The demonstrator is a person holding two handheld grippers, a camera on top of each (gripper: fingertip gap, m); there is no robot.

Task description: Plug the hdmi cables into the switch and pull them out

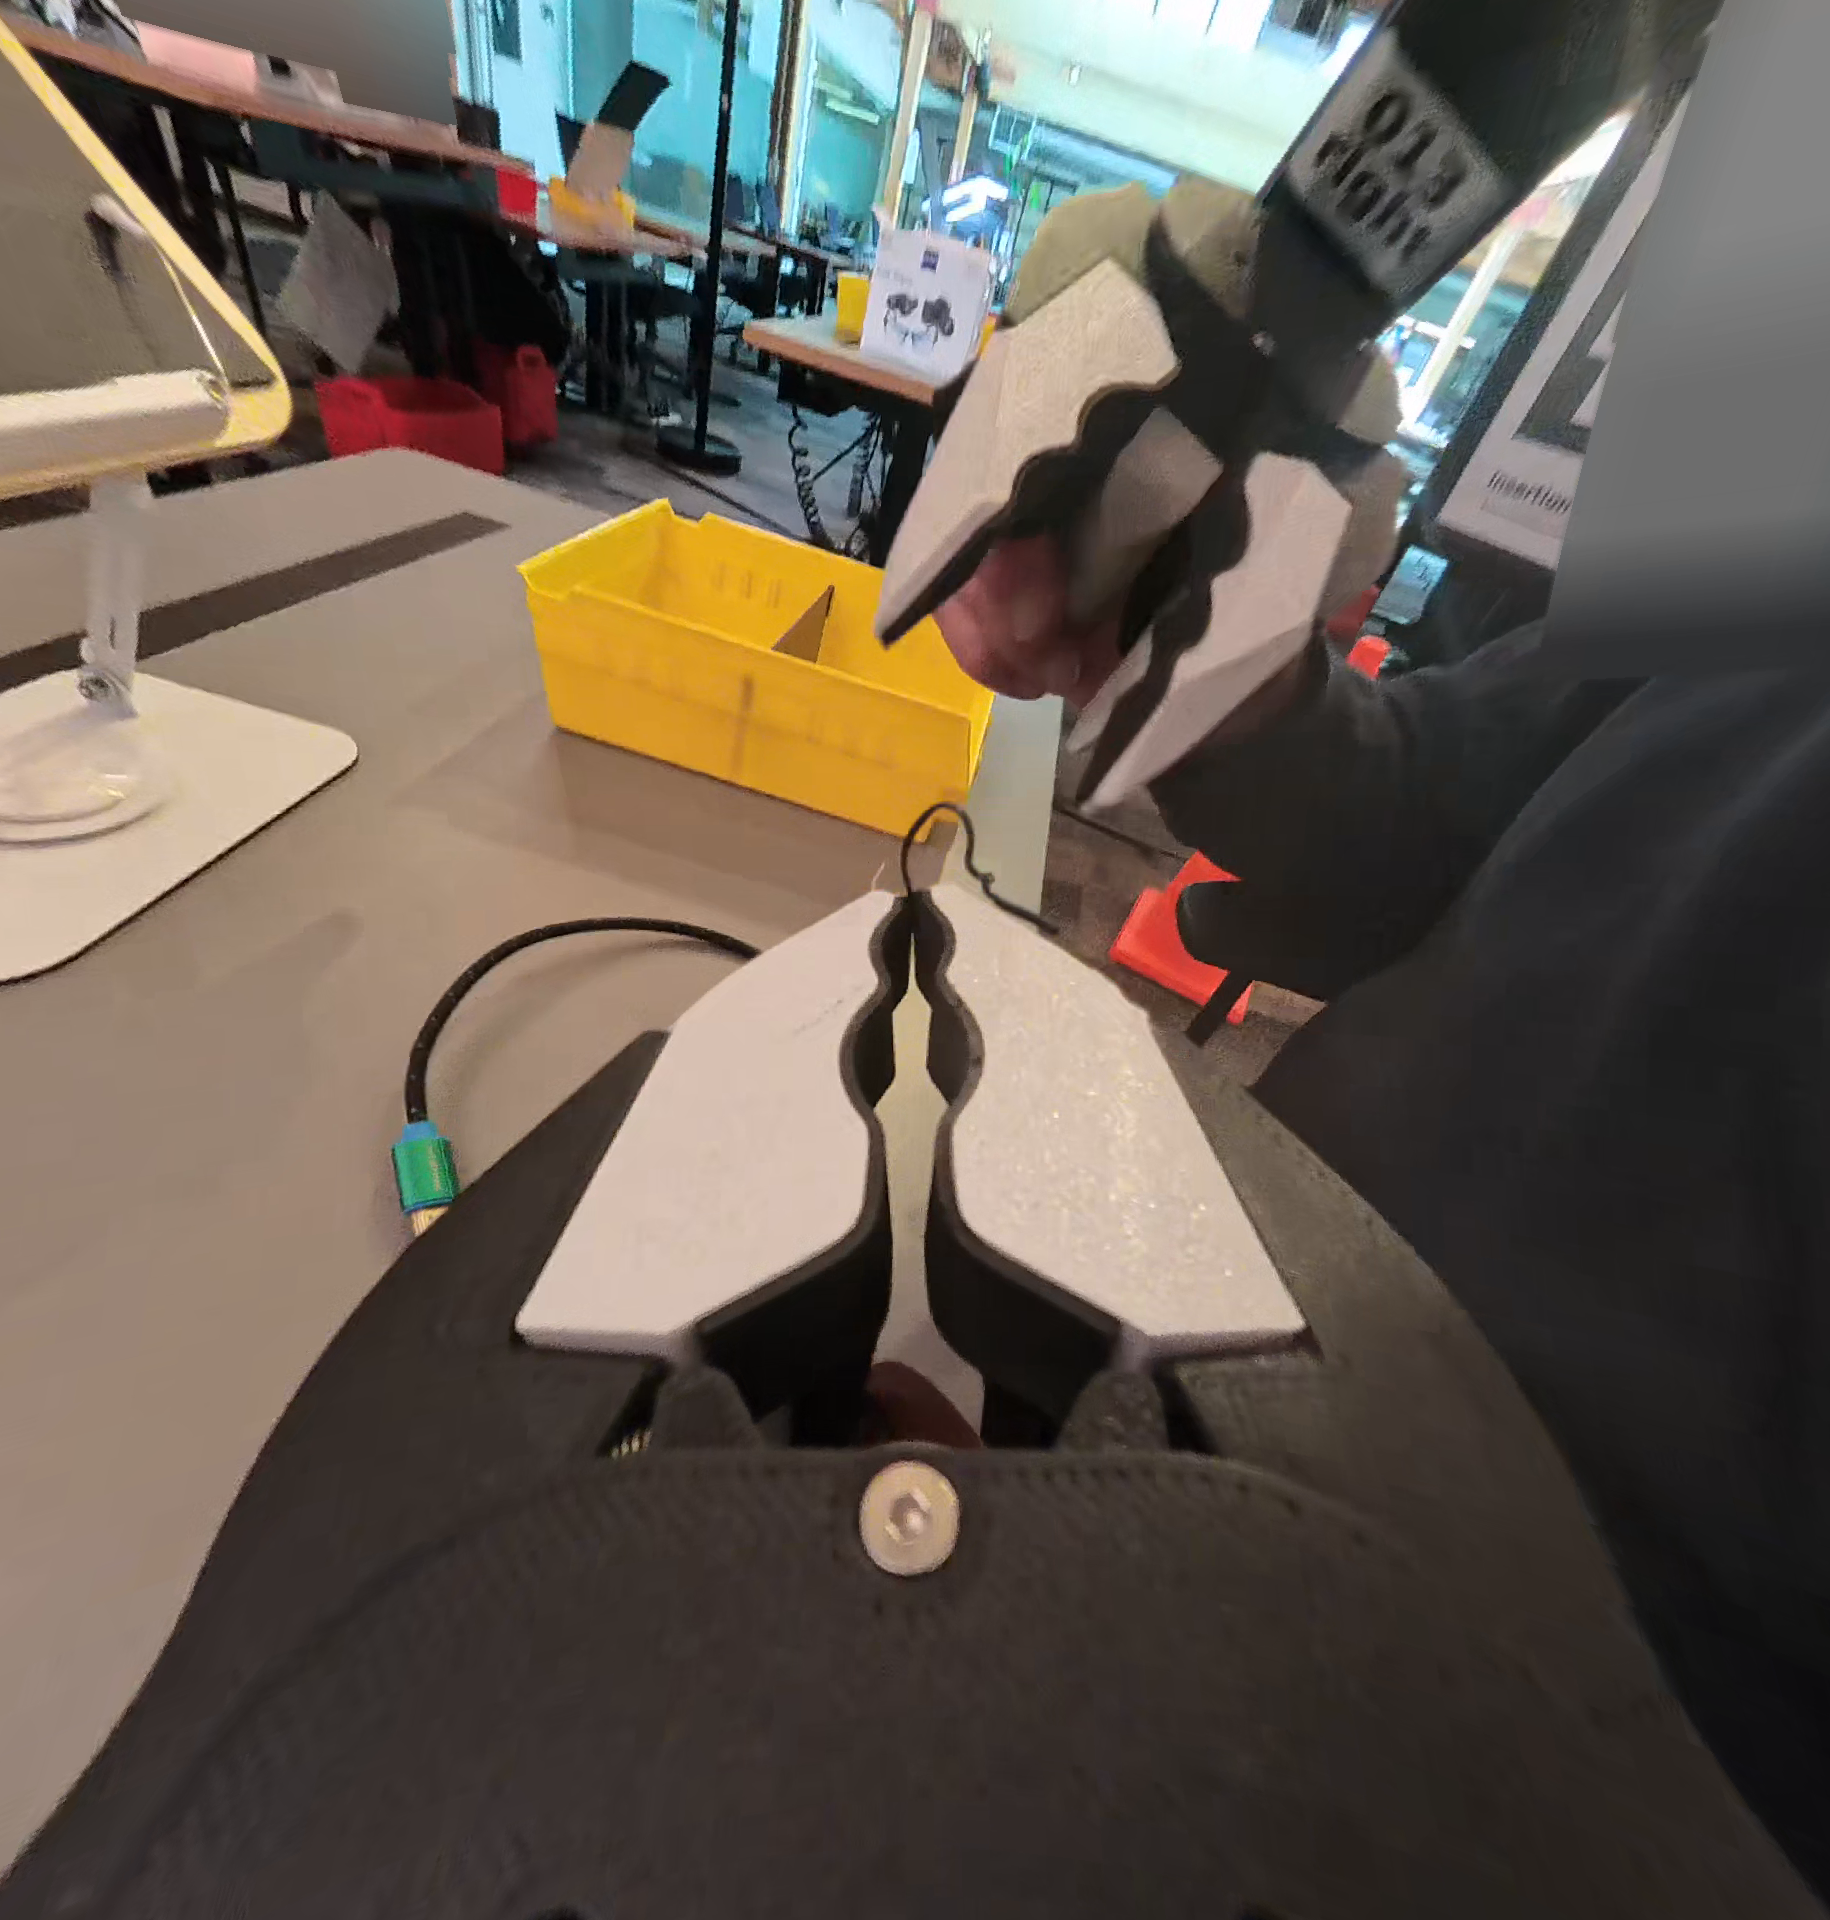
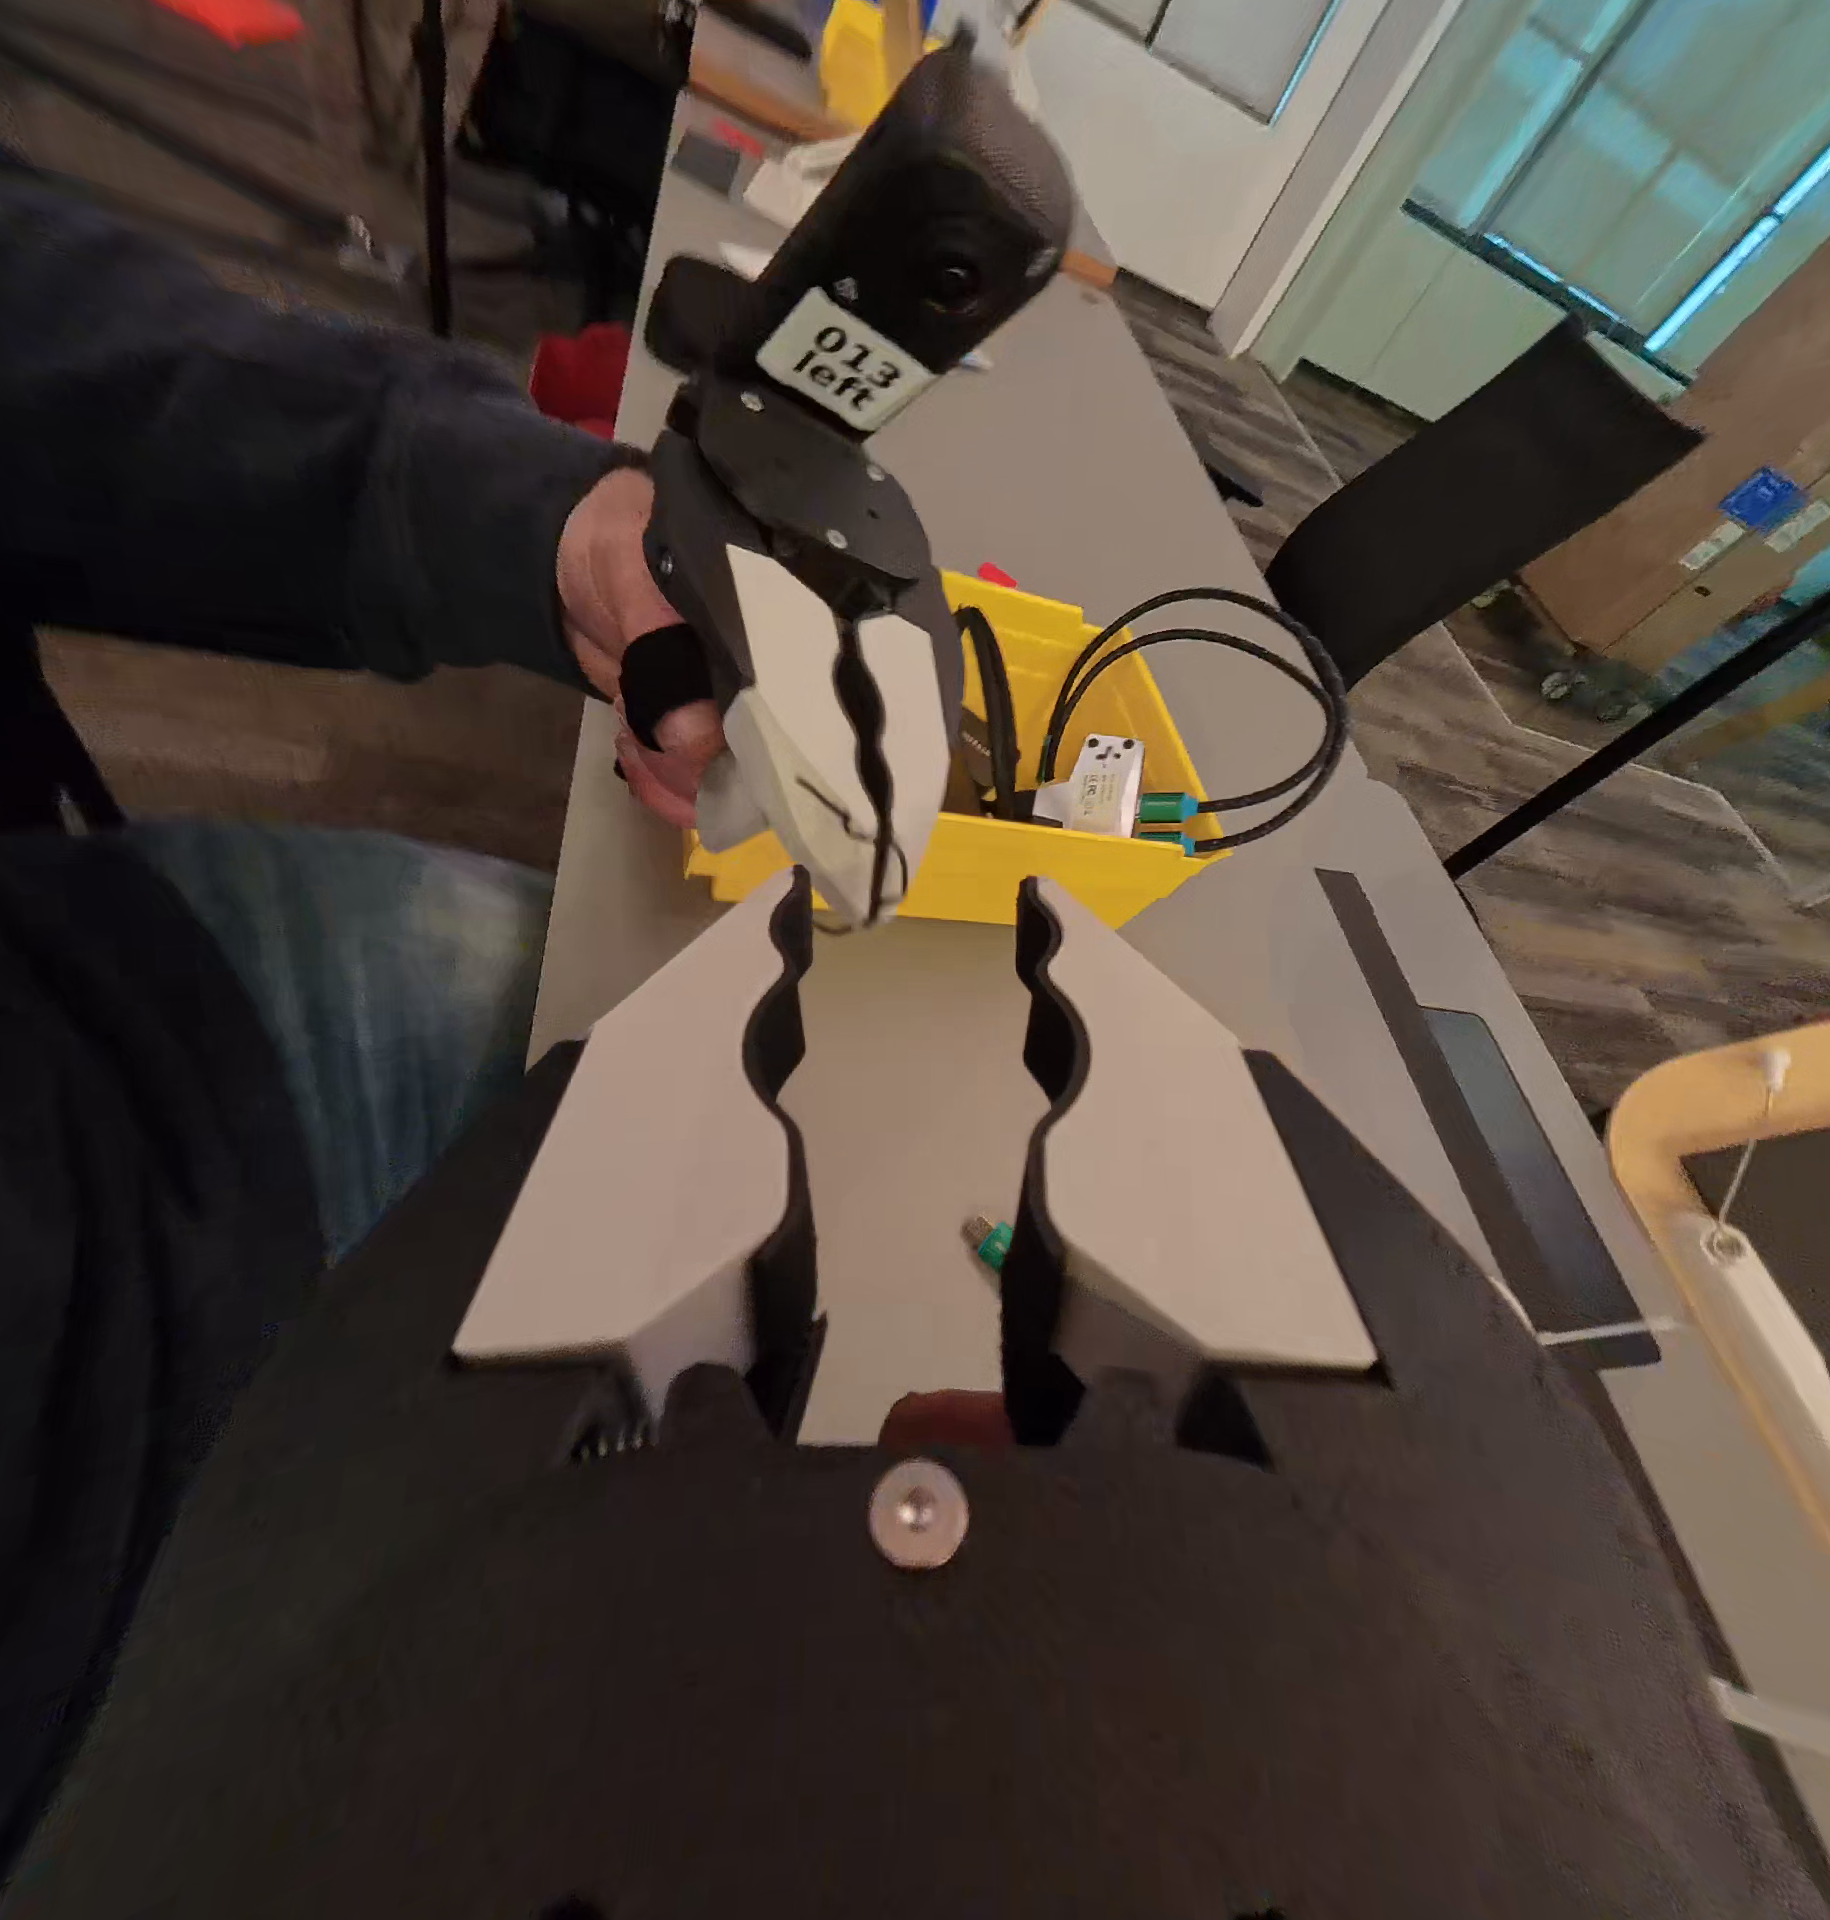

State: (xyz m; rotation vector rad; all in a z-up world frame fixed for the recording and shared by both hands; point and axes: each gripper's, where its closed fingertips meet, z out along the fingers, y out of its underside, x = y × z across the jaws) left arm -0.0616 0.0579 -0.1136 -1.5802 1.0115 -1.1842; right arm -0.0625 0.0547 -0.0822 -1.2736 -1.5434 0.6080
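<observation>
Above the grey tabletop (image 2: pixel 890 1091) my right gripper (image 2: pixel 916 904) hangs wide apart and empty, the yellow bin (image 2: pixel 952 862) ahead of it holding the white switch (image 2: pixel 1103 784) with looped HDMI cables (image 2: pixel 1295 665), while my left gripper (image 1: pixel 916 914), squeezed together, pinches a thin black twist tie (image 1: pixel 958 842), a loose green-ended cable (image 1: pixel 428 1169) left of it.

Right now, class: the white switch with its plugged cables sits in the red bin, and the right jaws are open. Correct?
Not quite. The bin is yellow, not red, as the right wrist view shows. The white switch with its plugged cables does sit in it, and the right gripper jaws are open.
</observation>
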